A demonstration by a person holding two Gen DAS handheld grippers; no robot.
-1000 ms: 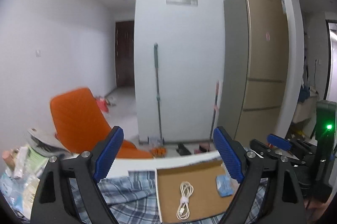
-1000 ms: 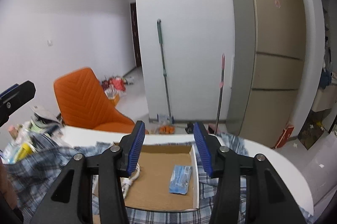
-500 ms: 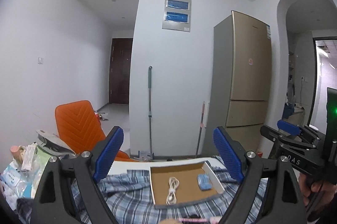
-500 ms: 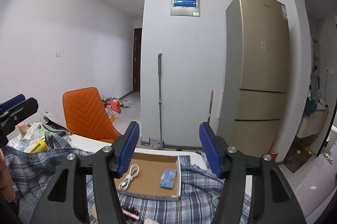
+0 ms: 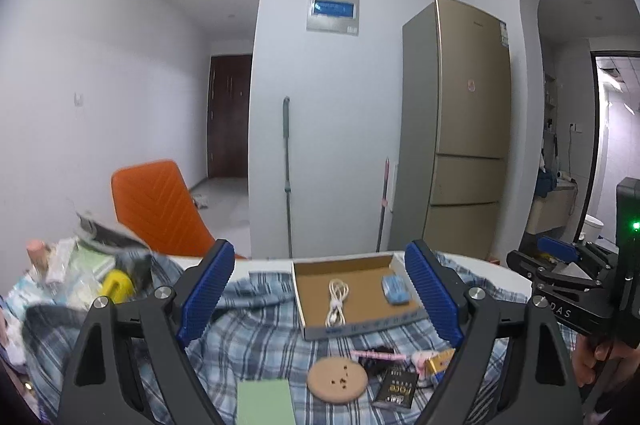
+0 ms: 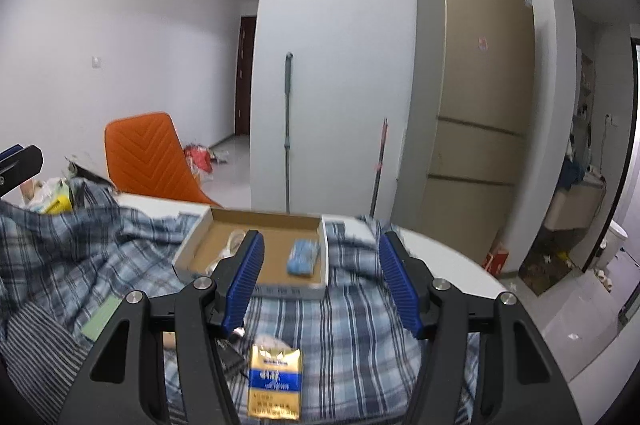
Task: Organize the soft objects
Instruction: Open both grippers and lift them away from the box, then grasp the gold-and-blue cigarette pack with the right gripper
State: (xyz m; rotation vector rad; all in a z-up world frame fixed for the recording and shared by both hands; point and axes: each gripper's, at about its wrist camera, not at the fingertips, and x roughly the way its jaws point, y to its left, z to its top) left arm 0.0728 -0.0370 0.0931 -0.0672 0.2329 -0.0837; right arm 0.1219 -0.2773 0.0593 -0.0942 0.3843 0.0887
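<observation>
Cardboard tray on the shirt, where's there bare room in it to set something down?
Inside the cardboard tray, the brown floor is bare between the white cable and the blue packet. In front of it, the plaid shirt is crowded: cork coaster, green pad, pink pen, gold pack.

A white rounded tabletop (image 6: 448, 257) is mostly covered by a rumpled blue plaid cloth (image 6: 352, 329) that lies directly on it. At the left end, just beside the cloth, sits a heap of packets and papers (image 5: 76, 265) with a yellow object (image 5: 116, 285) among them. Whether that heap rests on bare tabletop cannot be told.
</observation>
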